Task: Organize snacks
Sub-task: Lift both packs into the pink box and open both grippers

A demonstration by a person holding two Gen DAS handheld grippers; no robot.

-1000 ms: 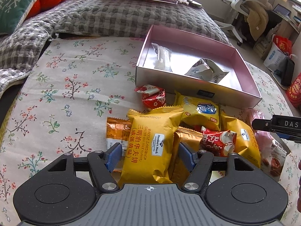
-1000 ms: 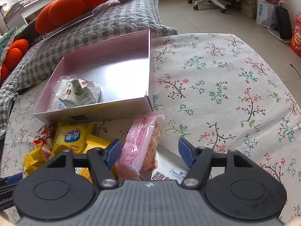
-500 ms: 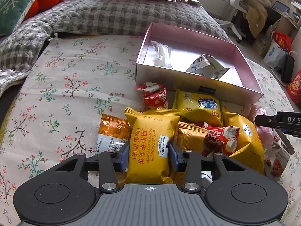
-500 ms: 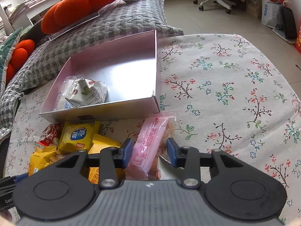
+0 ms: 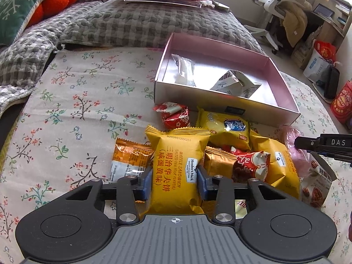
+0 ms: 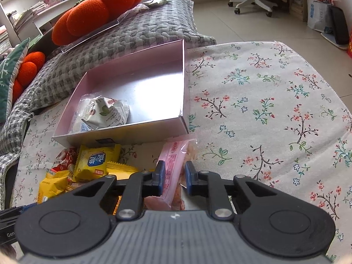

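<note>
1. The left gripper [image 5: 175, 181] is clamped across the middle of a yellow waffle packet [image 5: 176, 167], just in front of the pink box [image 5: 226, 107].
2. The right gripper [image 6: 175, 177] pinches a pink snack bag [image 6: 173, 165] near the box's front corner.
3. Both wrappers look light, soft and slippery, so mid-body grips suit them.
4. The yellow packet's print reads "Member's Mark", "Waffle Sandwich"; the pink bag's writing is probably too blurred to read.

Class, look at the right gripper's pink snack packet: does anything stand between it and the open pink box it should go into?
Only the box's near wall; the pink packet, clamped in the right gripper, must clear it. Beyond, the floor is bare.
</note>
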